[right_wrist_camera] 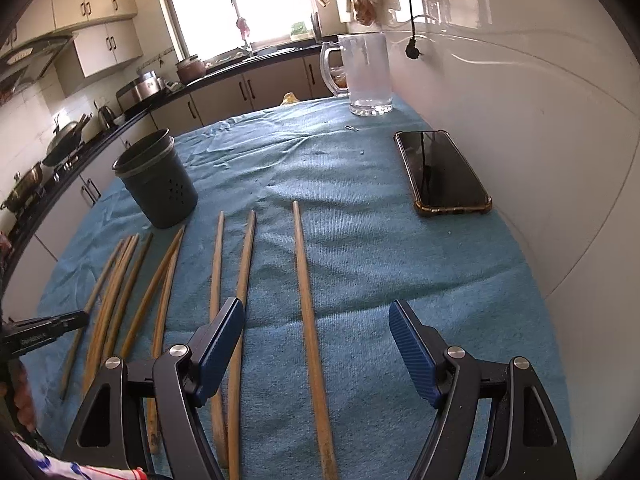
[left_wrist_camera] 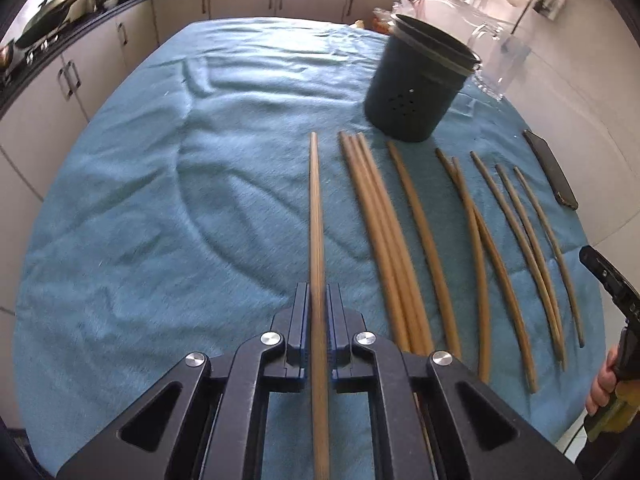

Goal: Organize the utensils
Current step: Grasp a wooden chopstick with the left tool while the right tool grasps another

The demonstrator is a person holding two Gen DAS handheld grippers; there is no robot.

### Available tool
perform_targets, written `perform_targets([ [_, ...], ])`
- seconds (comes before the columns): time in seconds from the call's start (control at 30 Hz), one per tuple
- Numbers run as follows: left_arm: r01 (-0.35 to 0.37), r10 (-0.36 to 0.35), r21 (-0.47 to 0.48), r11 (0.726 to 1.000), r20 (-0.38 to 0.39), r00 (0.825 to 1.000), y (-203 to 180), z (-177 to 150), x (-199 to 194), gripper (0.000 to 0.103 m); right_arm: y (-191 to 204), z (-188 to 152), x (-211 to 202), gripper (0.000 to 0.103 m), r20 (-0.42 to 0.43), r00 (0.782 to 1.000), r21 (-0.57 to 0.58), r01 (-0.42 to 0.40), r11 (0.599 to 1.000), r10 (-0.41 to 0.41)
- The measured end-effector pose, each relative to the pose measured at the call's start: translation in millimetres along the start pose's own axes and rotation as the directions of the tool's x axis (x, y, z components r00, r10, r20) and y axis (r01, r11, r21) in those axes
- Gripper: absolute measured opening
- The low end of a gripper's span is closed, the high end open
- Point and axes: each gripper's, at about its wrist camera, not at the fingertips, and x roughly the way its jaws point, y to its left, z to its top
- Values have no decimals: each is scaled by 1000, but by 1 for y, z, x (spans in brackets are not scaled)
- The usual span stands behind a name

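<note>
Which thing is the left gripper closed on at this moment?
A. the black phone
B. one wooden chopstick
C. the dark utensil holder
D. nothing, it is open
B: in the left wrist view the left gripper has its pads pressed on both sides of one chopstick, while the utensil holder and the phone lie apart on the blue cloth.
</note>
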Motion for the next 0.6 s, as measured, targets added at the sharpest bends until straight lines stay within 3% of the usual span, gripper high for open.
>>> perform_targets([
  [0.2, 14, -13, 16, 1000, -60, 998, 1, 2, -3, 7, 1, 22, 34, 78, -109, 994, -40, -16, 999, 12],
  [0.37, -5, 8, 32, 999, -99, 995, -2, 20, 6, 7, 10, 35, 70, 61, -207, 978, -103, -9, 995, -12],
  [0.6, -54, 62, 71, 996, -102, 993, -6, 55, 27, 7, 20, 57, 93, 52, -231, 971, -173, 25, 985, -65],
])
